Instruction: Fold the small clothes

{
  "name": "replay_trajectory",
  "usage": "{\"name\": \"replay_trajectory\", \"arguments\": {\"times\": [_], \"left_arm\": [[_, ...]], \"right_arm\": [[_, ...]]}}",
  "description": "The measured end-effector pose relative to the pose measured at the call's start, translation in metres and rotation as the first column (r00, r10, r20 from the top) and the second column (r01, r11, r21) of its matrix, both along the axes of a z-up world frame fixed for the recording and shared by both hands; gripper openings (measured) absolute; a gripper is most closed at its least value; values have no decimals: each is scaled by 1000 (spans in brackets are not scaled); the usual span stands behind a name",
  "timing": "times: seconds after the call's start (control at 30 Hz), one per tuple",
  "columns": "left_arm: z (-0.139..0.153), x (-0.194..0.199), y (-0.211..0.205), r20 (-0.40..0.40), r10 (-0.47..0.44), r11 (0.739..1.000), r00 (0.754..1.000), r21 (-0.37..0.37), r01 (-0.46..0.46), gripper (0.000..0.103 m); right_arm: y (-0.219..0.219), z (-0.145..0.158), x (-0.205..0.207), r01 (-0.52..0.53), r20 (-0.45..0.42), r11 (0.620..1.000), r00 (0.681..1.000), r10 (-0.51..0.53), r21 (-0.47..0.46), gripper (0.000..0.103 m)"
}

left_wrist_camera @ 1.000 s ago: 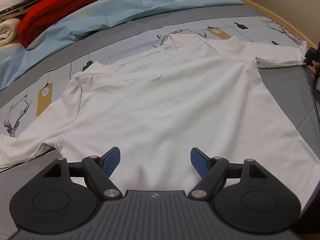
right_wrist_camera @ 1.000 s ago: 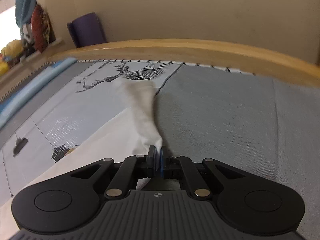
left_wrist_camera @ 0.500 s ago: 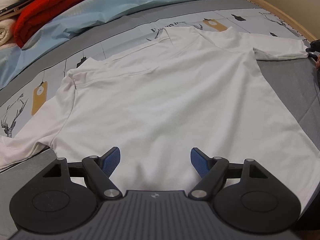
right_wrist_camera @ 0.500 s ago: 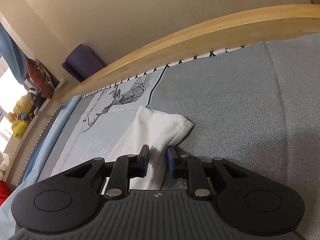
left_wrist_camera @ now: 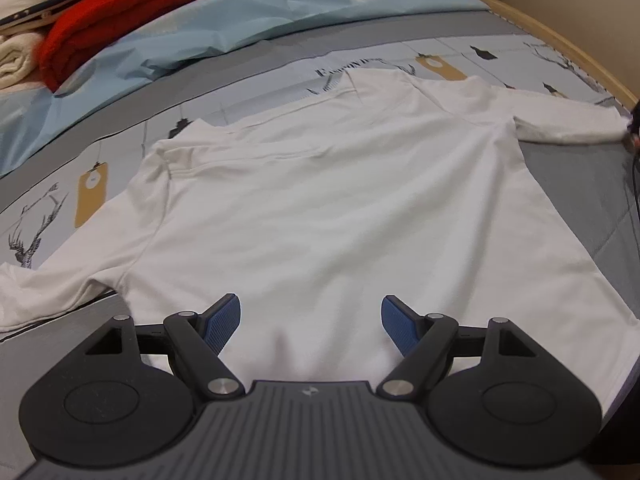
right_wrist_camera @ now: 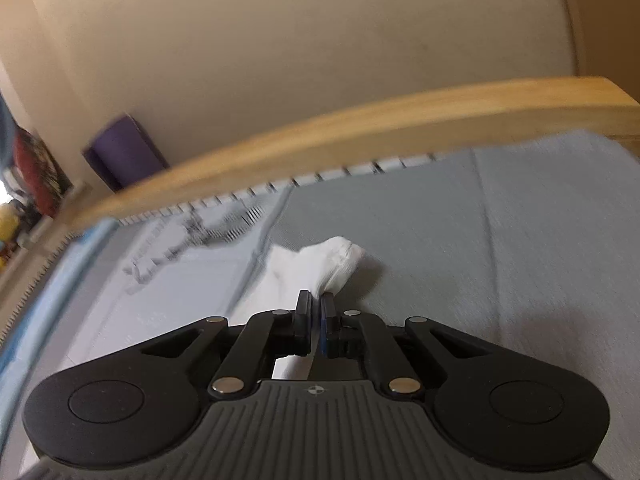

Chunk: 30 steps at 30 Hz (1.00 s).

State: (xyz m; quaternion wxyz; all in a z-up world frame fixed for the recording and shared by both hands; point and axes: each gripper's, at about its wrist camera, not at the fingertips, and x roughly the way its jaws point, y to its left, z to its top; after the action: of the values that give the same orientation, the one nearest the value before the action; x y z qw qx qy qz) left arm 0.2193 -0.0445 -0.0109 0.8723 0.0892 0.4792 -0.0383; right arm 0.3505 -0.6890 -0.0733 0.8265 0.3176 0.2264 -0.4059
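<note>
Lying flat and spread wide on a bed, a small white shirt [left_wrist_camera: 320, 200] faces away from the left camera, its hem nearest and its collar farthest. Both short sleeves stretch out to the sides, which suggests the shirt is being smoothed ready for a first fold.

At the far right sleeve tip [right_wrist_camera: 336, 262], the right gripper [right_wrist_camera: 316, 320] has its two jaws nearly pressed together, pinching a thin edge of the white sleeve cloth between them. The cuff bunches just beyond the fingertips, likely because the sleeve is being pulled taut. This view is blurred, so finer detail is unclear.

Near the hem, the left gripper [left_wrist_camera: 312, 320] hovers with its blue-padded jaws spread wide and nothing between them. It appears poised above the middle of the lower edge, perhaps waiting to pin or pick up the fabric.

Beneath the shirt is a grey bedspread [left_wrist_camera: 580, 184] printed with deer and tags. A pale blue sheet [left_wrist_camera: 240, 28] lies beyond, then a folded red blanket [left_wrist_camera: 120, 12]. A curved wooden bed frame [right_wrist_camera: 360, 132] edges the mattress, with a beige wall [right_wrist_camera: 280, 40] behind.
</note>
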Motion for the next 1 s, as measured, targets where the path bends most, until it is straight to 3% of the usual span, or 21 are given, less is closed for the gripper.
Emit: {"name": "replay_trajectory", "arguments": {"times": [0.03,0.1,0.2,0.37,0.47,0.63,0.73,0.9,1.0], "left_arm": [[2,0,4,3,7,1000,1000,-4,-7,82],[7,-1,13,9,26,1000,1000,-13,-26,82],[15,-2,27,23,63,997,998,-35,-62,83],[29,-11,52,47,125,990,991,-74,-121,83],[38,-20,66,73,155,984,985,-104,-147,83],[51,-38,91,112,193,976,975,-129,-178,83],[56,-49,108,127,212,971,969,-142,-194,83],[60,-63,136,148,255,962,956,-143,-234,83],[60,-65,151,147,289,952,946,-151,-268,83]], "right_arm": [[6,3,0,5,-42,1000,999,-6,-26,11],[25,13,1,-22,-93,994,996,12,-108,26],[62,37,-1,-101,-121,973,990,77,-208,26],[133,89,-11,-292,-79,911,956,281,-291,27],[176,122,-27,-429,-39,858,899,437,-283,29],[232,168,-63,-615,-10,745,773,634,-259,36],[249,189,-91,-671,-4,708,726,687,-221,36],[269,205,-133,-726,-28,663,678,735,-183,36],[287,200,-154,-769,-110,597,630,769,-228,36]]}}
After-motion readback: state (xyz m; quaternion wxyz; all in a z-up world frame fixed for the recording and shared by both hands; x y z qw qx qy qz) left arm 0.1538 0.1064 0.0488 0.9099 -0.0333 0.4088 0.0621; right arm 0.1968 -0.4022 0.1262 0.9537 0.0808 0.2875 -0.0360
